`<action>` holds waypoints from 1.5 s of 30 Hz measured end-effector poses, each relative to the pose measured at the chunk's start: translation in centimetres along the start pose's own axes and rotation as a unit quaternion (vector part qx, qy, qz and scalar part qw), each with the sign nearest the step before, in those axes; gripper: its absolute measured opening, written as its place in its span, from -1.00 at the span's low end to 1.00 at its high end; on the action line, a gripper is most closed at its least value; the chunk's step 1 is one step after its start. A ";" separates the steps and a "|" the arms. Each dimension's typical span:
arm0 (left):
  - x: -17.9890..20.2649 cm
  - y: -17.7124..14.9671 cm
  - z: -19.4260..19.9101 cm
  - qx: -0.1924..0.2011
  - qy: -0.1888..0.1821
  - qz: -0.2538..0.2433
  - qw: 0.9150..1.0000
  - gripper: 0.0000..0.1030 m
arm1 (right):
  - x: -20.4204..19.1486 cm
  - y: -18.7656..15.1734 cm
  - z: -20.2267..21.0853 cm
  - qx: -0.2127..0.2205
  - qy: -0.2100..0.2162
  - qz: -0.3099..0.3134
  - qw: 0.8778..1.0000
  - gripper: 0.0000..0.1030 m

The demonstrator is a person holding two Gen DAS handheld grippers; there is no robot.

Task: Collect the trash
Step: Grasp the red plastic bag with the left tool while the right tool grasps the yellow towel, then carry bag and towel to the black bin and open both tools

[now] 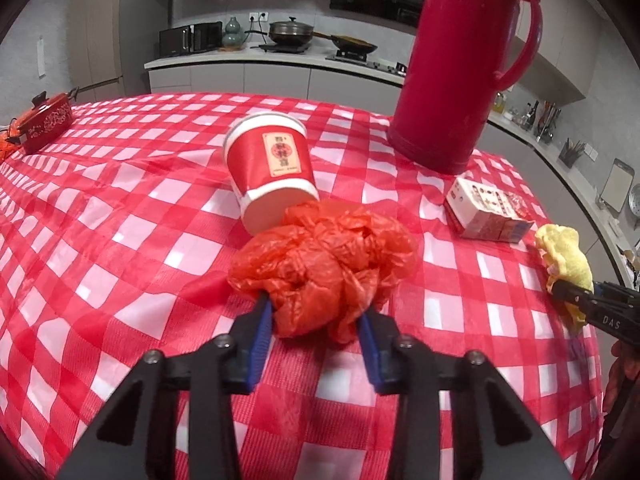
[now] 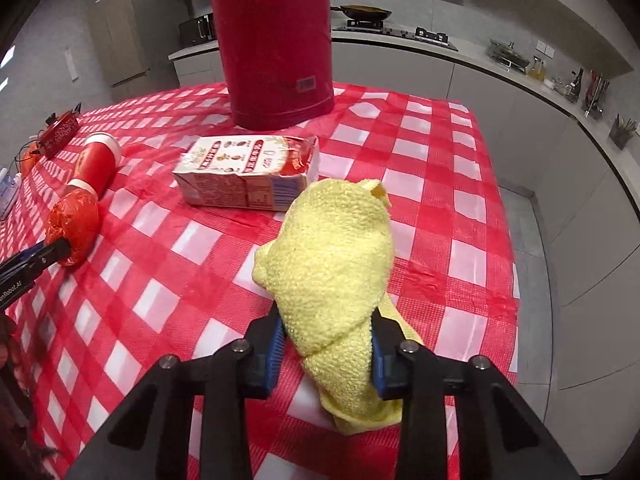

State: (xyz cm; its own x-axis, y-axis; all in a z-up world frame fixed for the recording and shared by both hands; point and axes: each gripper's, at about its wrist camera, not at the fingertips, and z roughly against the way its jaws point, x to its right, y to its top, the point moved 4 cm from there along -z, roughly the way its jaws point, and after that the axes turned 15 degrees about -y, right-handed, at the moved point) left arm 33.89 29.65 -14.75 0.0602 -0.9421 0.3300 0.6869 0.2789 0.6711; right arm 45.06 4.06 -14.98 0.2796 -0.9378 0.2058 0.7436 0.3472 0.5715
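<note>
A: What is the left hand-held gripper [image 1: 316, 312] doing?

B: Its blue pads are pressing in on both sides of the crumpled red plastic bag [image 1: 324, 264], so it is gripping the bag, which is sitting on the desk [image 1: 120, 216] with its checked red and white cloth.

A: And what is lying around that bag?

B: The red paper cup [image 1: 272, 168] is lying on its side just behind the bag, its base touching the wad. The red thermos [image 1: 452, 64] is standing upright farther back to the right, and the carton [image 1: 488, 208] is lying flat in front of it.

A: How is the right hand-held gripper [image 2: 328, 340] standing?

B: It is closing on the yellow cloth [image 2: 336, 256]; both pads are squeezing the lower part of the bundle, while the rest of the cloth is bulging up ahead of the fingers and a fold is trailing beneath them onto the desk.

A: Where is the cloth sitting relative to the carton?

B: The carton is lying just beyond the cloth's far edge, with the thermos standing behind it
</note>
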 end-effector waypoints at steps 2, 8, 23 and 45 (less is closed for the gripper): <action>0.2 -0.1 0.4 0.004 0.000 -0.001 1.000 -0.25 | -0.1 0.0 0.4 0.003 0.005 -0.001 1.000 -0.29; 1.2 -0.8 1.7 0.013 0.002 -0.005 1.000 -0.27 | -0.1 -0.4 1.9 0.013 0.014 -0.010 1.000 -0.29; 8.2 -3.5 4.0 0.013 -0.023 -0.041 0.999 -0.27 | 2.3 -3.3 6.9 0.032 0.021 -0.029 0.999 -0.29; 28.4 -10.1 7.0 -0.003 -0.146 -0.145 0.979 -0.27 | 16.9 -15.1 18.7 0.056 -0.045 -0.114 0.991 -0.29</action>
State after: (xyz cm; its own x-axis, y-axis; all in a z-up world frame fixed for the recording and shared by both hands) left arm 23.62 1.35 -7.46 -0.3467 -0.8880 0.3021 0.6489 0.0054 0.7608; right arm 27.27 -17.18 -5.26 0.0531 -0.9903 0.1282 0.7081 0.1279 0.6945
